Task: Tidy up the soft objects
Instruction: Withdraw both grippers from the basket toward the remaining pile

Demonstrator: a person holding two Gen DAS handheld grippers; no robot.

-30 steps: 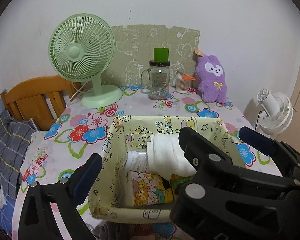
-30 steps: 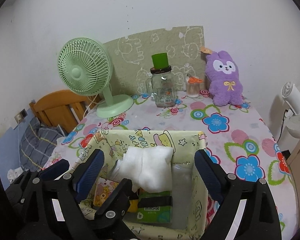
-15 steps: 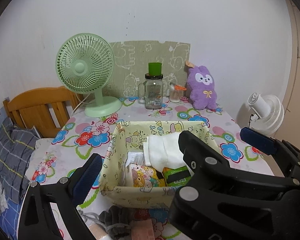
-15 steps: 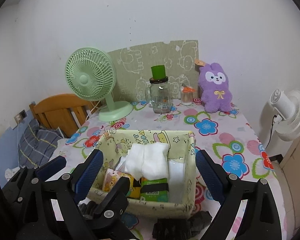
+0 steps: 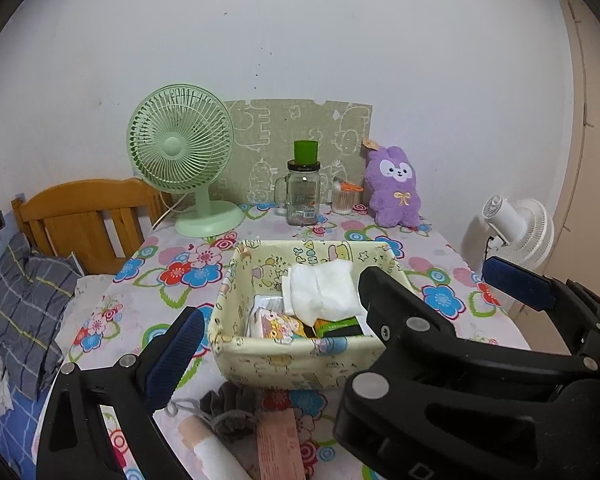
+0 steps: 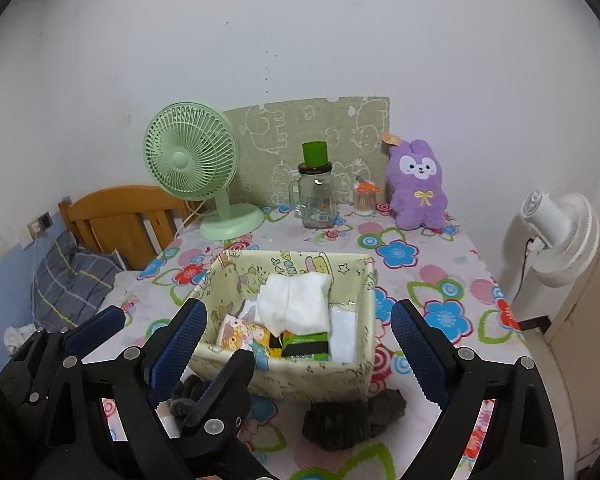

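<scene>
white folded cloth [image 6: 294,307] is seen resting in fabric basket [image 6: 364,280], atop packets, judged deposited | right gripper [image 6: 298,346] and left gripper [image 5: 338,312] are held spread, empty, short of the basket | dark soft item [image 6: 350,416] is shown fully in right view only; grey pouch [image 5: 230,406] clearer in left view

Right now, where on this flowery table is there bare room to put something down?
Free cloth lies between the green fan and the basket, and right of the basket toward the table edge. Crowded: the back row by the jar and purple plush, and the front strip with the dark cloth.
</scene>
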